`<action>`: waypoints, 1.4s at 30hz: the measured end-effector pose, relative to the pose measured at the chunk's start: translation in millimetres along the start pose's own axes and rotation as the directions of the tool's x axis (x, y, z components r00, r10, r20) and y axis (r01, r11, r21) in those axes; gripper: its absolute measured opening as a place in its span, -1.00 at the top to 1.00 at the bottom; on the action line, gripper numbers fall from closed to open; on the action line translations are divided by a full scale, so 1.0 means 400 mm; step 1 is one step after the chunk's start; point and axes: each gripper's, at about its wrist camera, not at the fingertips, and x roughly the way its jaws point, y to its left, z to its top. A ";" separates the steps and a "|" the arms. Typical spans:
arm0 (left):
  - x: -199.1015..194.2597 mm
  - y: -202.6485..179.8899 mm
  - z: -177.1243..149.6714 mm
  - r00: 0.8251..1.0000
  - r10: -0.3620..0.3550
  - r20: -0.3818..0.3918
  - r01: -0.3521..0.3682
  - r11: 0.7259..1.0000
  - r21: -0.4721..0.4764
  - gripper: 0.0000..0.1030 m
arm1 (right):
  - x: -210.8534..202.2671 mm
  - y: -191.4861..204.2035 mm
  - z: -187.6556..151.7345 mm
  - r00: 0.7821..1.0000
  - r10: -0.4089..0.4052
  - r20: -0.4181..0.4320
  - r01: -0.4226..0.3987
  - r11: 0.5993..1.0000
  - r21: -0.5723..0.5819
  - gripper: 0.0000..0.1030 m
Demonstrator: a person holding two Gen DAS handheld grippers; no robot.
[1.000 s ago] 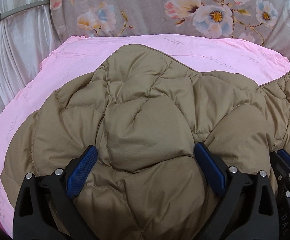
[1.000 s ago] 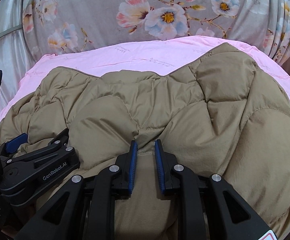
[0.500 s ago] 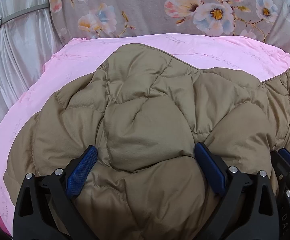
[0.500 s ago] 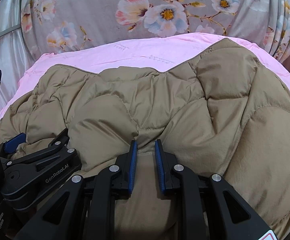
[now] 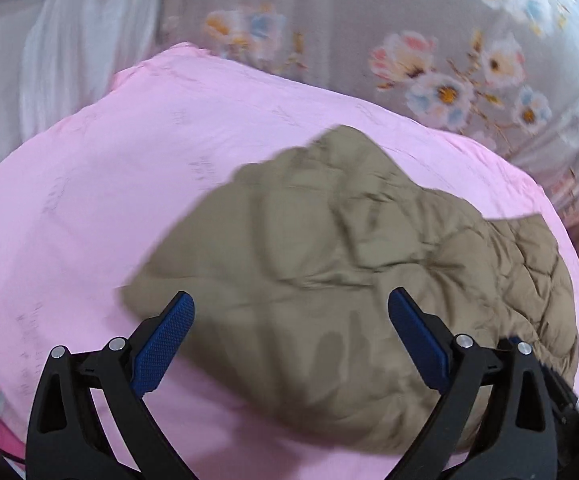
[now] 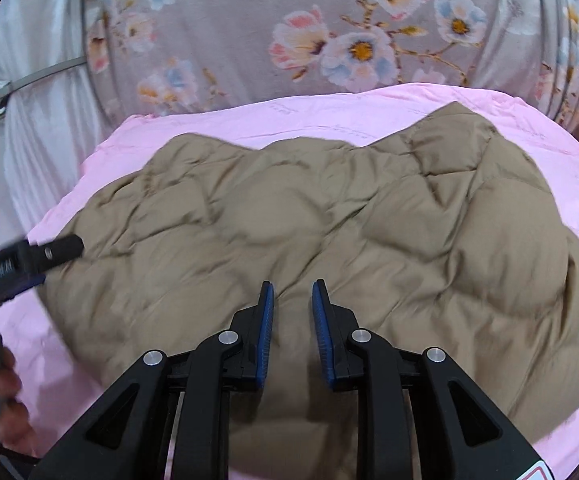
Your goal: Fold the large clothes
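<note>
Fingers of the left gripper [image 5: 291, 336] stood wide apart, holding nothing; the right gripper [image 6: 292, 332], lower centre, was narrowly parted over the jacket [image 6: 329, 240], which lay mid-frame on the pink sheet [image 6: 329, 112], apparently released after a fold.

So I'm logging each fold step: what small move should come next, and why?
Probably close the left gripper on the near-left edge of the tan quilted jacket: its jaws are wide open over that edge, while the right gripper stays over the middle, nearly closed.
</note>
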 end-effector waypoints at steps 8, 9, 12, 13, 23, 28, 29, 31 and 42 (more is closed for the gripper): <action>0.067 0.181 -0.030 0.983 -0.122 -0.135 0.081 0.958 -0.274 -0.85 | -0.006 0.043 -0.015 0.999 0.008 -0.046 -0.008 1.000 -0.002 0.57; 0.088 0.185 -0.037 0.973 -0.171 -0.154 0.115 0.942 -0.315 -0.85 | 0.000 0.044 -0.012 0.998 0.001 -0.057 -0.001 1.000 -0.006 0.57; 0.120 0.165 -0.038 0.968 -0.197 -0.157 0.135 0.932 -0.335 -0.89 | 0.016 0.055 -0.010 0.996 -0.023 -0.085 0.021 0.999 -0.028 0.57; 0.122 0.150 -0.032 0.968 -0.201 -0.151 0.145 0.938 -0.316 -0.89 | 0.021 0.056 -0.010 0.995 -0.028 -0.094 0.025 0.999 -0.032 0.56; 0.052 0.018 0.080 0.954 -0.291 -0.073 0.279 0.950 -0.138 0.50 | 0.048 0.035 -0.012 0.993 0.009 -0.122 -0.008 1.000 0.011 0.57; -0.100 -0.128 0.148 0.914 -0.405 -0.031 0.406 0.912 0.050 0.63 | 0.046 0.014 -0.009 0.993 0.037 -0.112 -0.031 0.998 0.056 0.58; -0.121 -0.165 0.151 0.908 -0.419 -0.031 0.420 0.903 0.090 0.63 | 0.040 0.005 -0.009 0.993 0.046 -0.105 -0.039 0.997 0.073 0.59; -0.165 -0.268 0.148 0.895 -0.445 -0.036 0.443 0.876 0.190 0.63 | 0.018 -0.016 -0.013 0.994 0.065 -0.086 -0.055 0.992 0.114 0.61; -0.167 -0.740 0.005 0.838 -0.497 -0.222 0.543 0.727 0.421 0.64 | -0.218 -0.206 -0.119 0.999 -0.033 -0.005 0.033 0.986 0.165 0.60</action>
